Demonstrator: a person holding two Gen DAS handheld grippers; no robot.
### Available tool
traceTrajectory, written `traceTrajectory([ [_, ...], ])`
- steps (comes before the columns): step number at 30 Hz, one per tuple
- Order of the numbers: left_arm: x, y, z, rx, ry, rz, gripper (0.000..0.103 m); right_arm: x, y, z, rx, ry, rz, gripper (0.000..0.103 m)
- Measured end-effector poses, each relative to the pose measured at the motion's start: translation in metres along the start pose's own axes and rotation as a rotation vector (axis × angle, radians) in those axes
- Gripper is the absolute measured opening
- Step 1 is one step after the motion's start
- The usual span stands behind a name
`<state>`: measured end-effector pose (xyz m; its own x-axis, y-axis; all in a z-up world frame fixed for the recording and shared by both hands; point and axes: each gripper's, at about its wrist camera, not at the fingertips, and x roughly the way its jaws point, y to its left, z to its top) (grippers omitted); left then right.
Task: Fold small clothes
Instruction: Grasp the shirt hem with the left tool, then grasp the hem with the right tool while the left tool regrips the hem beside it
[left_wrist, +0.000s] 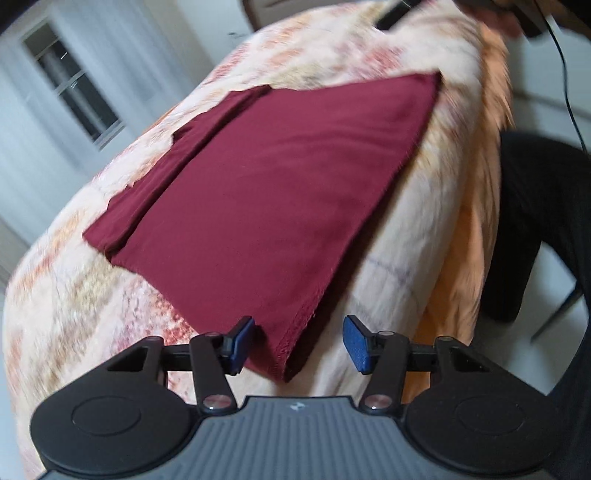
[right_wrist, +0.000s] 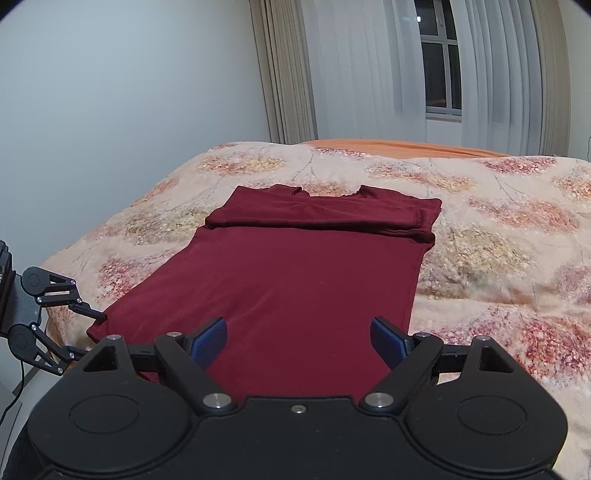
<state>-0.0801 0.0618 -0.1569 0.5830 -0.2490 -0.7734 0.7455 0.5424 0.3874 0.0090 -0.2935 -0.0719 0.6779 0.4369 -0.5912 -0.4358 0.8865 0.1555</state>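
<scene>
A dark-red cotton T-shirt (right_wrist: 295, 280), sleeves already folded in, lies flat on the floral peach bedspread (right_wrist: 498, 258). My left gripper (left_wrist: 299, 345) straddles its hem corner half-open, not yet pinching; my right gripper (right_wrist: 299, 341) hovers wide and empty over the hem. Closing too shallow could catch only the top layer, skewing the fold

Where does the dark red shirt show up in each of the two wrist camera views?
Left wrist view: the dark red shirt runs diagonally across the middle, its near corner between the left gripper fingers.
Right wrist view: it lies centred, folded band at the far end, hem between the right gripper fingers.
Shared landmark: the floral bedspread under it.
</scene>
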Motion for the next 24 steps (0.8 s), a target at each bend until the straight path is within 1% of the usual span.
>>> traceTrajectory([
  [2, 0.003, -0.001, 0.0, 0.032, 0.005, 0.003, 0.058, 0.0, 0.0, 0.0, -0.001, -0.001, 0.001, 0.086],
  [3, 0.005, -0.001, 0.0, 0.037, 0.002, -0.003, 0.053, 0.0, 0.0, 0.001, -0.003, -0.002, 0.001, 0.086],
  [4, 0.006, 0.001, 0.0, 0.03, 0.0, -0.018, 0.046, 0.0, 0.0, 0.001, -0.007, -0.003, 0.0, 0.086],
  [5, 0.008, 0.005, 0.0, 0.007, -0.001, -0.035, 0.043, 0.0, 0.0, 0.002, -0.01, -0.004, 0.001, 0.086],
  [6, 0.008, 0.011, 0.0, -0.027, -0.006, -0.053, 0.036, -0.001, 0.0, 0.002, -0.015, -0.005, 0.001, 0.086],
  [7, 0.007, 0.017, 0.0, -0.065, -0.02, -0.069, 0.024, -0.001, -0.002, 0.002, -0.019, -0.005, 0.001, 0.086],
  [8, 0.005, 0.025, -0.001, -0.113, -0.038, -0.086, 0.019, -0.001, -0.002, 0.002, -0.022, -0.005, 0.0, 0.086],
  [12, 0.001, 0.055, -0.006, -0.3, -0.12, -0.17, 0.017, -0.003, -0.013, 0.002, -0.034, 0.0, 0.019, 0.086],
  [16, 0.005, 0.081, -0.012, -0.464, -0.178, -0.229, 0.016, -0.008, -0.024, -0.001, -0.085, 0.012, 0.064, 0.086],
  [18, 0.009, 0.095, -0.015, -0.547, -0.197, -0.238, 0.016, -0.011, -0.03, -0.004, -0.139, 0.026, 0.082, 0.086],
  [20, 0.015, 0.107, -0.016, -0.612, -0.215, -0.242, 0.016, -0.013, -0.033, -0.01, -0.212, 0.062, 0.11, 0.086],
  [22, 0.021, 0.115, -0.018, -0.661, -0.224, -0.242, 0.016, -0.014, -0.032, -0.016, -0.305, 0.113, 0.12, 0.085],
  [24, 0.024, 0.121, -0.017, -0.693, -0.227, -0.234, 0.016, -0.013, -0.025, -0.024, -0.416, 0.149, 0.11, 0.082],
])
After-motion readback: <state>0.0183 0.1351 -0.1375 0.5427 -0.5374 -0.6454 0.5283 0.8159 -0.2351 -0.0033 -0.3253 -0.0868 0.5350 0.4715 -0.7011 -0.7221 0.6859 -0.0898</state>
